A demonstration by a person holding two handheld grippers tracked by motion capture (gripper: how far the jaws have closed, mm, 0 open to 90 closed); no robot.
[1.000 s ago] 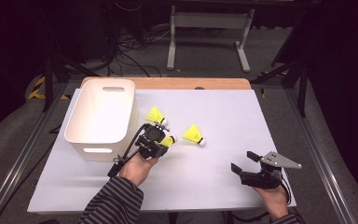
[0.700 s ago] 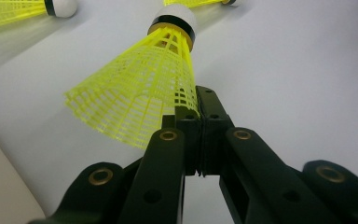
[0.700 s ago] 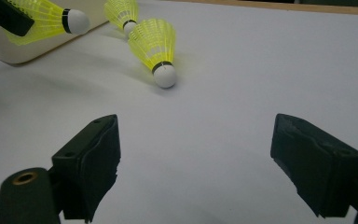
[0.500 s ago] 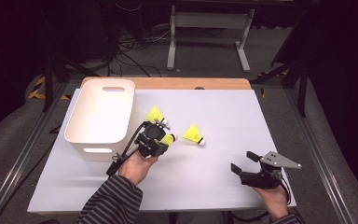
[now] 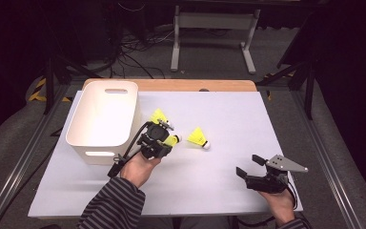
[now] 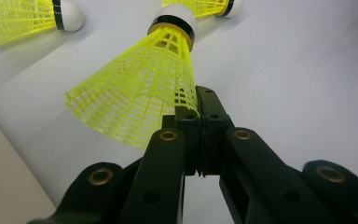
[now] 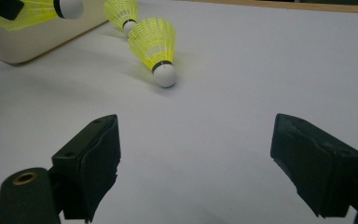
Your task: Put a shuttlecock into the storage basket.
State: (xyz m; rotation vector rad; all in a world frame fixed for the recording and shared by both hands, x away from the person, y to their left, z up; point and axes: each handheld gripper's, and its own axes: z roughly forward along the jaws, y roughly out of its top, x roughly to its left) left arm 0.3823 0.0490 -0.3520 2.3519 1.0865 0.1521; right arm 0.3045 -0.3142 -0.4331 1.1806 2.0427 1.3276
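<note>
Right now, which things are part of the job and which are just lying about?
In the job:
- yellow plastic shuttlecock pinched in the left claw
- two yellow shuttlecocks lying on the table
- white plastic bin

Lying about:
- grey metal stand
- floor cables

Yellow shuttlecock [image 6: 135,93], skirt edge pinched, tilted

The white bin [image 5: 102,119] walled off the desk's [image 5: 248,119] left side; two loose shuttlecocks [image 5: 199,138] lay just right of it. The desk's right half and near edge lay bare, giving free passage.
</note>
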